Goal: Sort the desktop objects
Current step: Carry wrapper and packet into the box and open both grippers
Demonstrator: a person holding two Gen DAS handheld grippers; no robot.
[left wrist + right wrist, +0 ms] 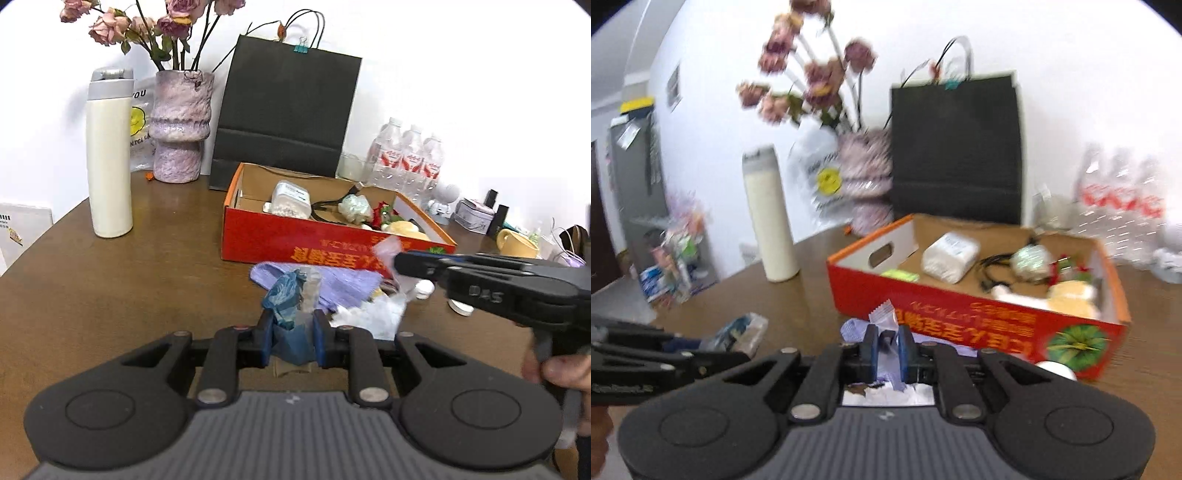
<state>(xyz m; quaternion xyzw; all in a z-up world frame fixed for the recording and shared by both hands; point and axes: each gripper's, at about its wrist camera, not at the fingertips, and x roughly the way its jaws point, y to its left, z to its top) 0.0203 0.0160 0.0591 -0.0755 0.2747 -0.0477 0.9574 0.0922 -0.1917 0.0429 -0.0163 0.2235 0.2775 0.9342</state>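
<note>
left claw (293, 334): closed on a blue plastic packet (286, 301), packet stands up between the pads.
right claw (886, 349): pinched nearly shut on a pale purple wrapper (882, 314).
red box (979, 306): just ahead of both claws, open top, already holds small items.
leftover pile (369, 314): white scraps and purple cloth on the tabletop (147, 258), between claws and box.
step: likely carrying both pieces to the box.
do it well: you keep both grips firm, lift over the near wall, release only once inside.
</note>
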